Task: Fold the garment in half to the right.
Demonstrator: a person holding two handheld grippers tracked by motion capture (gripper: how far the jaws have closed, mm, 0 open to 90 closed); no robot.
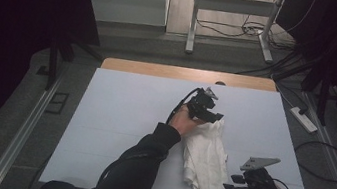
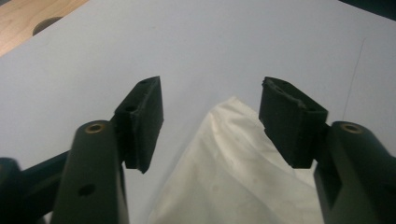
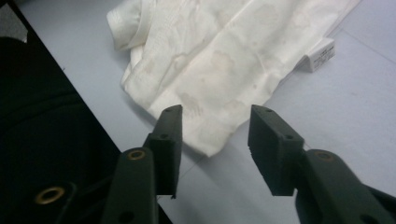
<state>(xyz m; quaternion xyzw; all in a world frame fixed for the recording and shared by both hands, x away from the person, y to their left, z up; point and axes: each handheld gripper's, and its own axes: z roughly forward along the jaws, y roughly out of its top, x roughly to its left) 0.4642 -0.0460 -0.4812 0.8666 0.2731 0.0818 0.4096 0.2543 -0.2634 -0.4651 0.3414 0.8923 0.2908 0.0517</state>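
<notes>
A folded white cloth (image 1: 205, 155) lies on the white table top (image 1: 122, 118), right of centre, its long side running away from me. My left gripper (image 1: 213, 115) hovers at the cloth's far end. In the left gripper view it (image 2: 212, 93) is open, and a corner of the cloth (image 2: 233, 172) lies below and between the jaws. My right gripper (image 1: 231, 183) sits at the cloth's near right corner. In the right gripper view it (image 3: 217, 114) is open, just short of a cloth (image 3: 224, 56) corner. A small white label (image 3: 320, 53) sticks out from the cloth's edge.
A strip of bare wood (image 1: 190, 73) with a round hole (image 2: 46, 23) runs along the table's far edge. On the floor beyond are a metal frame (image 1: 192, 22), cables and a power strip (image 1: 304, 120). A dark sleeve (image 3: 42, 140) lies at the table's near edge.
</notes>
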